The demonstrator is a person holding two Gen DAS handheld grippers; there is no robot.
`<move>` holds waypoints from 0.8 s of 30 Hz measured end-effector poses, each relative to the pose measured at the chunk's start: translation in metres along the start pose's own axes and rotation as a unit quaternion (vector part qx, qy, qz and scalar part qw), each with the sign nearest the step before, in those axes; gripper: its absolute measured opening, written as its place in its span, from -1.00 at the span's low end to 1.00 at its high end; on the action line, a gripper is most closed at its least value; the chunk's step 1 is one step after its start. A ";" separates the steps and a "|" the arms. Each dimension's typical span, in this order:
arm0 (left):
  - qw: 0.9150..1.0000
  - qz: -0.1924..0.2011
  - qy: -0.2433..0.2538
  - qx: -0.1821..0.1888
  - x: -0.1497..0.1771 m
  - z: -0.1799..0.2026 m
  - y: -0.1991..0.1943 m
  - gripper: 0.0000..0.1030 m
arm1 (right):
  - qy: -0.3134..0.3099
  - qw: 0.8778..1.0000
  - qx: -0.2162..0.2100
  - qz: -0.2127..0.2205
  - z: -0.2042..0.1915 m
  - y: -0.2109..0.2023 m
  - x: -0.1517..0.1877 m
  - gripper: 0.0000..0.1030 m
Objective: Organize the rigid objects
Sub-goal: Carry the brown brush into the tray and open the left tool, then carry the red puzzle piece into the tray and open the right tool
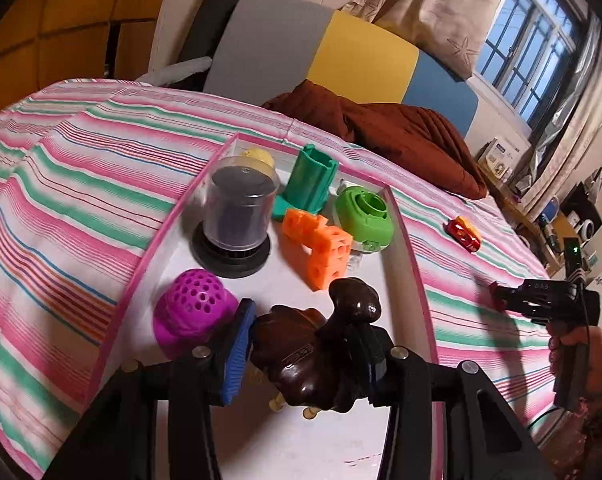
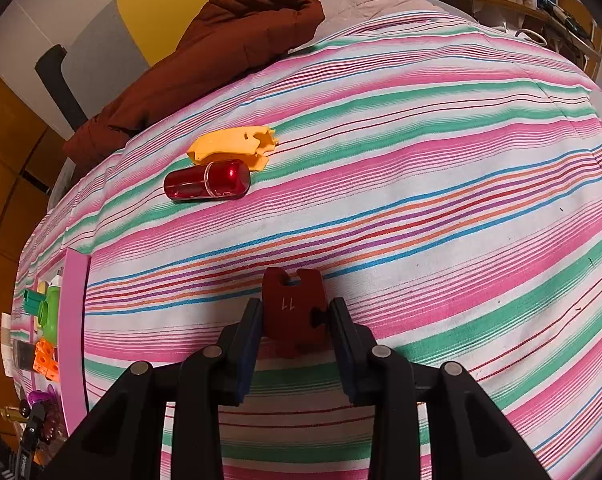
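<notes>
Left gripper (image 1: 305, 356): black frame, silver screws, blue pads. Right gripper (image 2: 295, 320): same. Bare-skinned hand (image 1: 581, 356).

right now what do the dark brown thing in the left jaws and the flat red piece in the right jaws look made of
The dark brown thing looks like polished wood or glossy resin: bright highlights on rounded lobes, pale pegs underneath. The flat red piece seems matte plastic or painted wood: even colour, no shine, "11" marked on it.

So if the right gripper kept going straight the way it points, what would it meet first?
Nothing close: the right gripper, shut on the red piece, faces bare striped bedspread. The red capsule lies left of that line, though depth is unclear.
</notes>
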State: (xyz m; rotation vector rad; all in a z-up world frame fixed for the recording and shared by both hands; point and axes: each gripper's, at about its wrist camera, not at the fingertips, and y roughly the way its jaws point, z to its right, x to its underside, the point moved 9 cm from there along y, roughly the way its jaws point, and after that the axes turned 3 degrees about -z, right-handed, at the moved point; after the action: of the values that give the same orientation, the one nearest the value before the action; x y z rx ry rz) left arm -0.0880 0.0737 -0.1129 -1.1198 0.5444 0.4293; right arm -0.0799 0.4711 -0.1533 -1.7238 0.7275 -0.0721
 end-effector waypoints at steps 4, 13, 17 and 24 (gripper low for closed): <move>1.000 0.007 0.005 -0.006 0.006 -0.002 -0.008 0.02 | -0.004 1.000 0.004 0.001 -0.001 0.000 0.000 -0.35; 0.995 0.050 0.069 -0.047 0.012 -0.002 -0.029 0.24 | -0.009 1.000 0.009 0.001 -0.001 0.000 0.001 -0.35; 0.995 0.054 0.070 -0.044 0.014 -0.001 -0.034 0.31 | -0.011 1.000 0.014 0.002 -0.003 -0.001 0.002 -0.35; 0.993 0.064 0.082 -0.051 0.019 0.002 -0.043 0.82 | -0.033 0.999 -0.019 -0.010 -0.026 -0.003 0.016 -0.35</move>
State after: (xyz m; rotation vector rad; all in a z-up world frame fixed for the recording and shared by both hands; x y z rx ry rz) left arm -0.0472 0.0601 -0.0928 -1.2295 0.7493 0.4829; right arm -0.0765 0.4410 -0.1479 -1.7605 0.6668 -0.0148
